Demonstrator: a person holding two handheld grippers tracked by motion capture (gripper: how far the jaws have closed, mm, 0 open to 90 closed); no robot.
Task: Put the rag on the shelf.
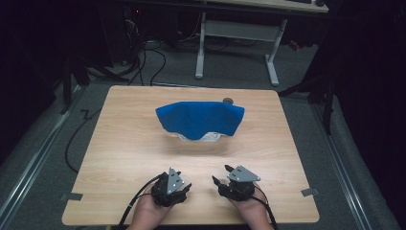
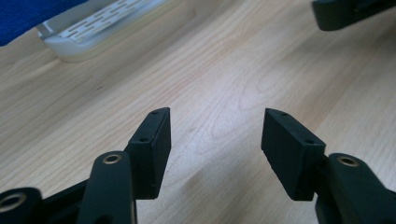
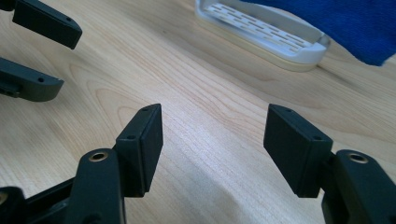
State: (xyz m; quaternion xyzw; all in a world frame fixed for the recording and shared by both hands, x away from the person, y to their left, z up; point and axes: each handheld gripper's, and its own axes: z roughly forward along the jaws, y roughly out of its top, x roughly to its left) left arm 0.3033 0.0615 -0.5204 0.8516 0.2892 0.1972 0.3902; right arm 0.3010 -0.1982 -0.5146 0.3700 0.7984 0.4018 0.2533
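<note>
Blue cloth (image 1: 200, 119) draped over white slotted tray (image 1: 200, 137), frame centre, covering it. L hand-held gripper (image 1: 176, 190) & R hand-held gripper (image 1: 225, 178) at bottom, jaws wide, empty, well apart from cloth.

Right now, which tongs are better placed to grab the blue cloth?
Neither clearly. Left tongs and right tongs are open, empty, near the table's front edge, about equally far from the blue cloth. Right sits marginally closer.

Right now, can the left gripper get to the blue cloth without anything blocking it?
Probably yes. The left gripper is open and empty, and bare table lies between it and the blue cloth, which drapes over a white tray.
</note>
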